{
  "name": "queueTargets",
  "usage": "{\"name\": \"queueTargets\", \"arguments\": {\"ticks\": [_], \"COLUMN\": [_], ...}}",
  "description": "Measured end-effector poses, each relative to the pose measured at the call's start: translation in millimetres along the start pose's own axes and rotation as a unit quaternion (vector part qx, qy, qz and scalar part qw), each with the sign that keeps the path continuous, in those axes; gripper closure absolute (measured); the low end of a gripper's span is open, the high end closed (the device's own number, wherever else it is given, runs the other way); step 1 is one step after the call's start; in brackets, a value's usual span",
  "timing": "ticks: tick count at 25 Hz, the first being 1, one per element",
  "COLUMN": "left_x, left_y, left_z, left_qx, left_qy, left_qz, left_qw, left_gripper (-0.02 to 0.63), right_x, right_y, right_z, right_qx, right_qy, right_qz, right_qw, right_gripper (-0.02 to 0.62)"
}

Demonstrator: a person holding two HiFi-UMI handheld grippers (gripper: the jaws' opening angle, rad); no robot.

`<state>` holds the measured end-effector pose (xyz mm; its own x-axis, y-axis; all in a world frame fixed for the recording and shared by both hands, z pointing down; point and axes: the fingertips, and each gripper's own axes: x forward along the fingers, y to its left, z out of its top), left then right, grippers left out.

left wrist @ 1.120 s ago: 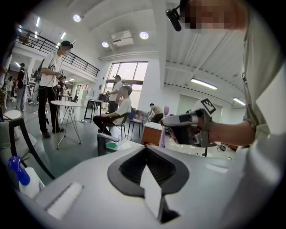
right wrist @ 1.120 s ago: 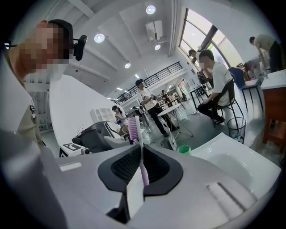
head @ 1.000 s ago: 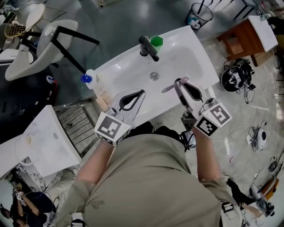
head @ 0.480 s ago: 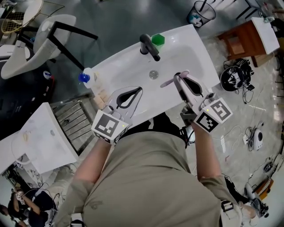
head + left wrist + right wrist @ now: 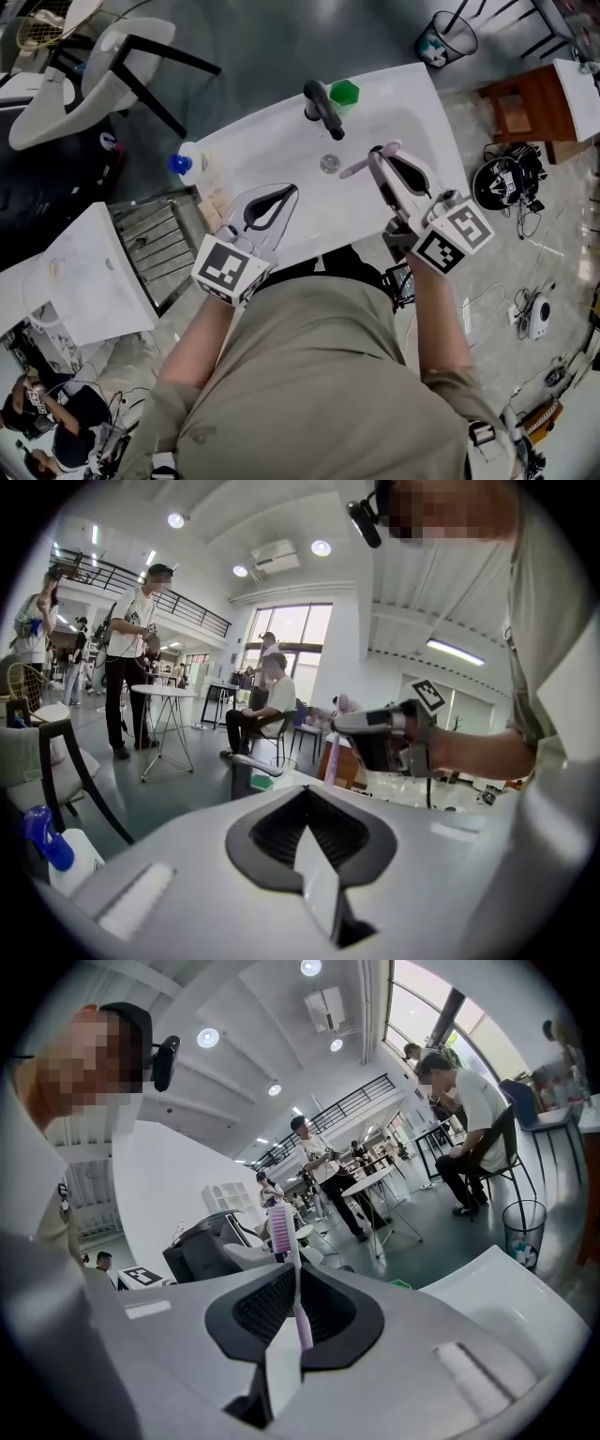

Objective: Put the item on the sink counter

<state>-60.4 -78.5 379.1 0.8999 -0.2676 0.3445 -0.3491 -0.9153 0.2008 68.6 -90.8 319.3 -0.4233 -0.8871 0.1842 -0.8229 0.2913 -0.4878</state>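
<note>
The left gripper (image 5: 284, 195) has its jaws closed together with nothing between them, carried ahead of the torso on a bare left forearm (image 5: 192, 342). The right gripper (image 5: 380, 176) has its jaws clamped on a toothbrush (image 5: 359, 167) and sits slightly further forward. The right forearm (image 5: 439, 319) is extended.

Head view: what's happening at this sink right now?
A person stands over a white sink with a gripper in each hand. The right gripper is shut on a lilac toothbrush, holding it over the basin near the drain. The left gripper is shut and empty above the front rim. The toothbrush is not yet set down on the counter.
</note>
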Motion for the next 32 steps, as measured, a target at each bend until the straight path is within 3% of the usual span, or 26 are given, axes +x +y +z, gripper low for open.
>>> {"name": "queueTargets", "arguments": {"ticks": [14, 32], "left_x": [21.3, 34.1], "left_y": [10.5, 13.9], "left_z": [3.8, -0.7], "left_qx": [-0.022, -0.042], "left_qy": [0.009, 0.010], "left_qz": [0.062, 0.101], "left_qw": [0.9978, 0.9939], "left_gripper": [0.600, 0.600], "right_x": [26.5, 54.0], "right_y": [-42.7, -80.9], "right_z": [17.2, 21.6], "right_qx": [-0.001, -0.008], "right_qy": [0.025, 0.045], "right_qz": [0.043, 0.059], "right_qw": [0.999, 0.997], "right_gripper": [0.563, 0.563]}}
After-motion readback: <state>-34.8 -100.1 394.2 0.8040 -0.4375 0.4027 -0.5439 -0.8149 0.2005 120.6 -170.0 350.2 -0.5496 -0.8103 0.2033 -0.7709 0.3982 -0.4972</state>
